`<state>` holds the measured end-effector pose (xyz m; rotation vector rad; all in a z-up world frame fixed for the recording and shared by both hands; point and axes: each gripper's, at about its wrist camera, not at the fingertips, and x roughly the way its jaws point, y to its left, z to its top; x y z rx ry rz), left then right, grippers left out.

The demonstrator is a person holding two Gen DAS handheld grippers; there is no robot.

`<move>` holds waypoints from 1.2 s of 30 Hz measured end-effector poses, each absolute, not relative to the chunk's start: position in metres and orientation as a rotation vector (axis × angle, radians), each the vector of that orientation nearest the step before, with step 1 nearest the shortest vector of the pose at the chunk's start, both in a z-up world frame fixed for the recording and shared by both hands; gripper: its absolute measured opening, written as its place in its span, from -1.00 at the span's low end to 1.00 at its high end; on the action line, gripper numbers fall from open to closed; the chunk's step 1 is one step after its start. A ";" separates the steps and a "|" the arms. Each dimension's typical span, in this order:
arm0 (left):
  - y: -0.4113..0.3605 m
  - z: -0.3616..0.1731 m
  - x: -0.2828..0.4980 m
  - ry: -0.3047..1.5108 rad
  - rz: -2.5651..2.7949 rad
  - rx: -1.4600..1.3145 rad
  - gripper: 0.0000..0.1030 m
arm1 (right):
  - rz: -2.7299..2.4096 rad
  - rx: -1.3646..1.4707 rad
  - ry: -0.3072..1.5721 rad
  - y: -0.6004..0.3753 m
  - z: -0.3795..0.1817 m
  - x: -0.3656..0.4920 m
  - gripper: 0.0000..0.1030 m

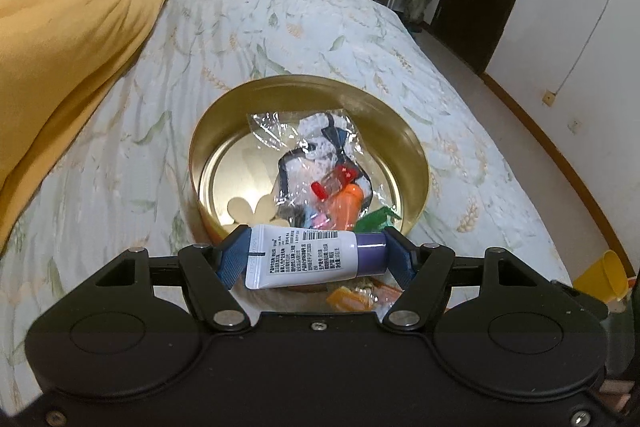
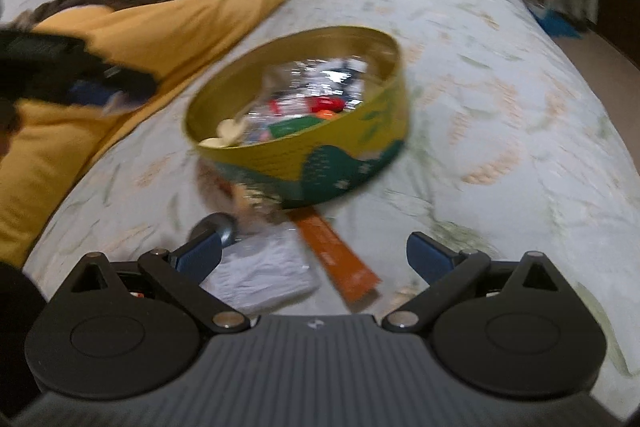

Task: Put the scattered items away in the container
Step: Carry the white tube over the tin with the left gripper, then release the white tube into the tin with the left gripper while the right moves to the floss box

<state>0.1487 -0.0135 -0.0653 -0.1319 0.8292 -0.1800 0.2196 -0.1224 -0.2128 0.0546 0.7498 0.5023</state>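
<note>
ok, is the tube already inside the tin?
No, the tube is clamped end to end in the left gripper, near the tin's front rim.

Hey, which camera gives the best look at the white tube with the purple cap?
The left wrist view: the tube lies crosswise, sharp, clamped between the left gripper fingers, label readable. The right wrist view shows the left gripper only as a dark blur; the tube can't be made out.

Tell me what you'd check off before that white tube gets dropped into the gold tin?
1. Left gripper shut on the tube, end to end: ok.
2. Tube over the tin opening: not ok, only at its near rim.
3. Room inside the tin beside the plastic bag: ok.
4. Right gripper open and clear of the tin: ok.
5. Orange packet and white pack outside on the bed: not ok.
</note>
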 end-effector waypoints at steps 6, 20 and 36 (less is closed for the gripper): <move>-0.019 -0.065 0.160 0.827 -0.175 -0.124 0.31 | 0.539 0.047 0.753 -0.118 -0.214 0.219 0.97; -0.036 -0.077 0.211 0.833 -0.144 -0.121 0.31 | 0.633 -0.027 0.769 -0.092 -0.224 0.215 0.97; -0.039 -0.101 0.232 0.814 -0.051 -0.209 0.90 | 0.669 -0.120 0.782 -0.071 -0.238 0.217 1.00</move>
